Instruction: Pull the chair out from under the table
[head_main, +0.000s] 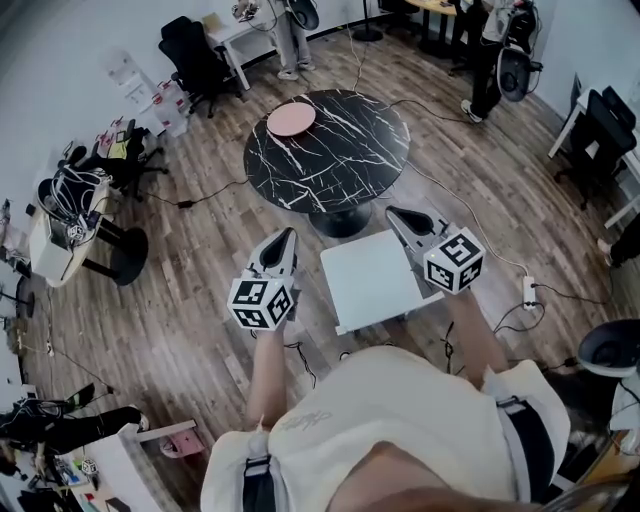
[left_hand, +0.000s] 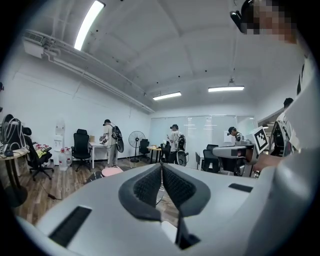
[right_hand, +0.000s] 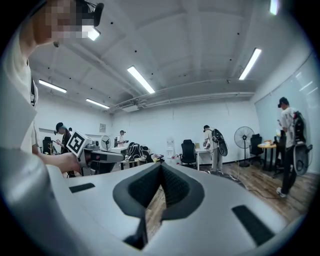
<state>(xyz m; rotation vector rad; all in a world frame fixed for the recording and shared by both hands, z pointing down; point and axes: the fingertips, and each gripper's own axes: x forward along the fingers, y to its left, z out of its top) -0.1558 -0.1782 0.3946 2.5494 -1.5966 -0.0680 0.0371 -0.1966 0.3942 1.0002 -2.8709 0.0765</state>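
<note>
- Head view: both forearms reach forward, with the left gripper (head_main: 285, 240) and the right gripper (head_main: 398, 215) held roughly level. Between them is a white square seat (head_main: 368, 280), probably the chair. Its far edge is just beside the pedestal of the round black table (head_main: 330, 160) (a pink plate (head_main: 291, 119) lies on top).
- Left gripper view: jaws pressed together, nothing between them.
- Right gripper view: jaws likewise closed and empty.

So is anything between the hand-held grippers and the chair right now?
Nothing visible. In the head view the white chair seat sits by the near edge of the black table, between the left hand-held gripper and the right hand-held gripper. Both are shut and empty.
</note>
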